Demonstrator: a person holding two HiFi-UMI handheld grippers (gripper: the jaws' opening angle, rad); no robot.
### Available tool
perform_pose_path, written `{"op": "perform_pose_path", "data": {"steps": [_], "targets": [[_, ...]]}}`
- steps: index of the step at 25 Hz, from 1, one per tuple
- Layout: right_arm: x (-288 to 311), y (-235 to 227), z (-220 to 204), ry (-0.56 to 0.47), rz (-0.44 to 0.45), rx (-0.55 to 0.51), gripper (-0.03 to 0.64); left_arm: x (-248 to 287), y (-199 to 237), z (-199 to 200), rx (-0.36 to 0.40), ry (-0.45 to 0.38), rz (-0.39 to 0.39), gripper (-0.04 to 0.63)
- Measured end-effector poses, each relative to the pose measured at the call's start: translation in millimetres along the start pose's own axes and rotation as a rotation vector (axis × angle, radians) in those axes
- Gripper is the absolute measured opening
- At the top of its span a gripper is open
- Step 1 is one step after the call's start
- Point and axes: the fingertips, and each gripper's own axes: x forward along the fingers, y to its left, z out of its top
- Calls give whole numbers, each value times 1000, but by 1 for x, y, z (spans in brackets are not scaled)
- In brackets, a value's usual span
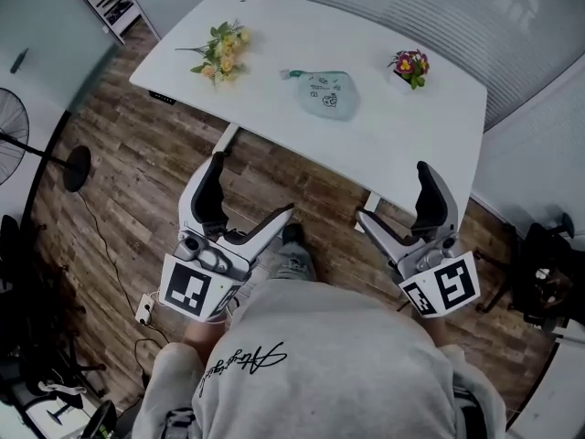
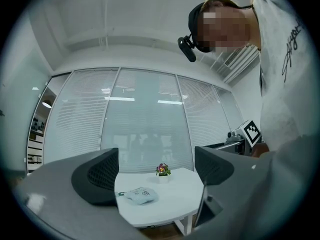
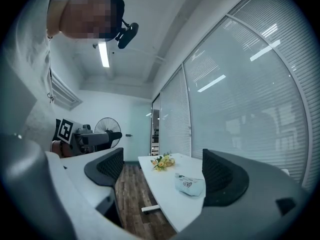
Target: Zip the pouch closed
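Your left tongs (image 1: 253, 187) and right tongs (image 1: 393, 192) both stand wide open, empty, well apart from the pouch (image 1: 327, 94) on the table (image 1: 366, 144).

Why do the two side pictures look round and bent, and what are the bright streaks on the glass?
Left gripper view: the wide-angle lens bows the glass wall inside a dark circle; the streaks are likely light reflections. Right gripper view: same bowing and reflections. Head view: straighter lines, evenly lit table.

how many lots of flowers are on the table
2: a loose yellow bouquet at the left of the table in the head view, a small flower pot at its right, the pouch between them.
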Motion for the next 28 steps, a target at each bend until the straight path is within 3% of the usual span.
{"op": "perform_pose_path", "data": {"steps": [6, 12, 28], "targets": [[9, -6, 8, -11, -27, -8, 479, 13, 8, 5, 17, -4, -32, 457], [68, -21, 13, -11, -42, -10, 479, 42, 66, -2, 4, -9, -43, 457], [130, -51, 7, -5, -119, 2, 477, 91, 124, -21, -19, -2, -126, 456]]}}
